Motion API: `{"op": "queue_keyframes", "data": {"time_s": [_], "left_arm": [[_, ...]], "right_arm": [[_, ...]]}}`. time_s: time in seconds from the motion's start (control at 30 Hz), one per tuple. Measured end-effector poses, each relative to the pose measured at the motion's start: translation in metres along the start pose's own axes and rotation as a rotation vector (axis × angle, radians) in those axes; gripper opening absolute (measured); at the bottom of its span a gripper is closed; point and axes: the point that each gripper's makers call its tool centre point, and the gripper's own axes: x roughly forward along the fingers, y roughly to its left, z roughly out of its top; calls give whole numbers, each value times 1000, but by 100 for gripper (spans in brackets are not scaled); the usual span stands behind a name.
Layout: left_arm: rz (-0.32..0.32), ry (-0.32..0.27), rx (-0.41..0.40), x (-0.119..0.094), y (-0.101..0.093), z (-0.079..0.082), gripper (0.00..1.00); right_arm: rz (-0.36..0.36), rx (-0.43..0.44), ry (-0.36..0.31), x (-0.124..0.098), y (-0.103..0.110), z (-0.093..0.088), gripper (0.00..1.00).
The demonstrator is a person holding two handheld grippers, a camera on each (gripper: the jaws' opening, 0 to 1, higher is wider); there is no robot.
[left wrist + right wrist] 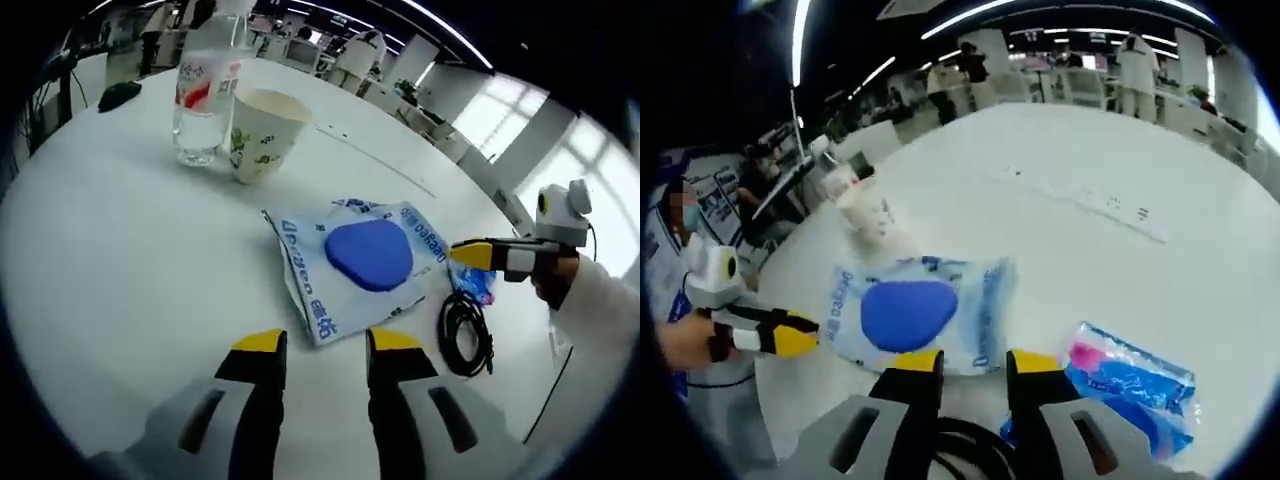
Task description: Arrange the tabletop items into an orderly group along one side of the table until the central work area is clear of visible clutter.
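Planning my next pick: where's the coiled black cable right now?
In the left gripper view the black cable lies on the white table, right of the wipes pack and under the right tool.

Open-plan office. A big white table (120, 260) is sitting in front, with more white tables (1095, 85) running in rows behind it. Long ceiling light strips (970, 18) are glowing overhead, and large windows (500, 110) are letting daylight in along one side. People (1137, 60) are standing between the far tables, and one person (762, 185) is sitting at a workstation. A power strip (1080, 200) is lying along the table's middle.
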Motion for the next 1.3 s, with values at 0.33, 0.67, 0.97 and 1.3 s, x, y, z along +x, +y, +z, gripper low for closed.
{"op": "queue_keyframes", "data": {"time_s": [0.33,0.67,0.97,1.3], "left_arm": [[33,-69,-90,10,14,4,0],[34,-115,-1,-2,14,29,0],[16,-138,221,-2,4,69,0],[-14,-167,195,13,2,90,0]], "right_arm": [[-13,49,11,8,-3,-4,3],[23,89,-30,-3,7,1,0],[5,179,-169,-40,29,1,0],[-17,226,-220,-48,31,5,0]]}}
